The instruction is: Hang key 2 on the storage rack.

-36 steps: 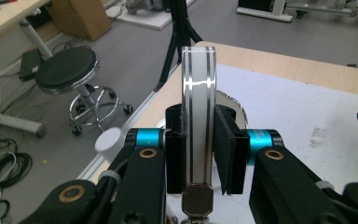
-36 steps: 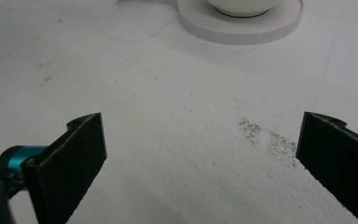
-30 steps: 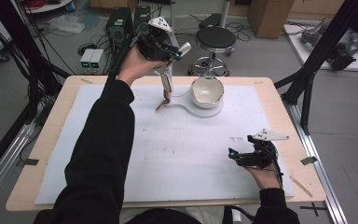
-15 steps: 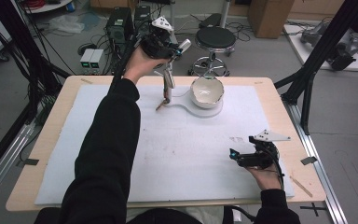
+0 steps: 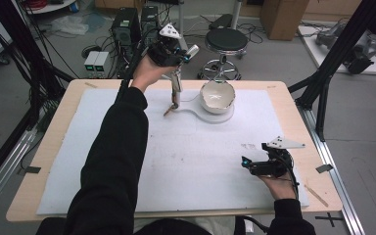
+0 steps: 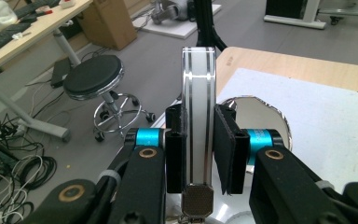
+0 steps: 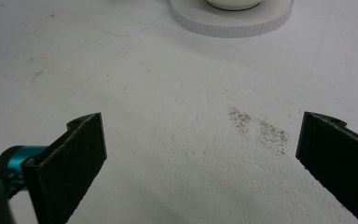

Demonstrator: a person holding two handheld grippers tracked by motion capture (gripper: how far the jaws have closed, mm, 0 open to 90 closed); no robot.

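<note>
I have brought my left gripper (image 5: pixel 176 78) a little lower at the far edge of the table, and the metal tool (image 5: pixel 176 87) clamped in it has come down with it, its tip now nearer the white mat (image 5: pixel 186 161) beside the bowl (image 5: pixel 217 96).

Fingers (image 7: pixel 70 158) spread wide above the speckled white mat (image 7: pixel 168 93).

A robotics lab or workshop: black camera-rig struts (image 5: pixel 10 54) frame the wooden table (image 5: pixel 54 161), with desktop computers (image 5: pixel 127 24), tangled cables (image 5: pixel 19 176), a rolling stool (image 5: pixel 227 41) and cardboard boxes (image 5: pixel 284 12) around.
</note>
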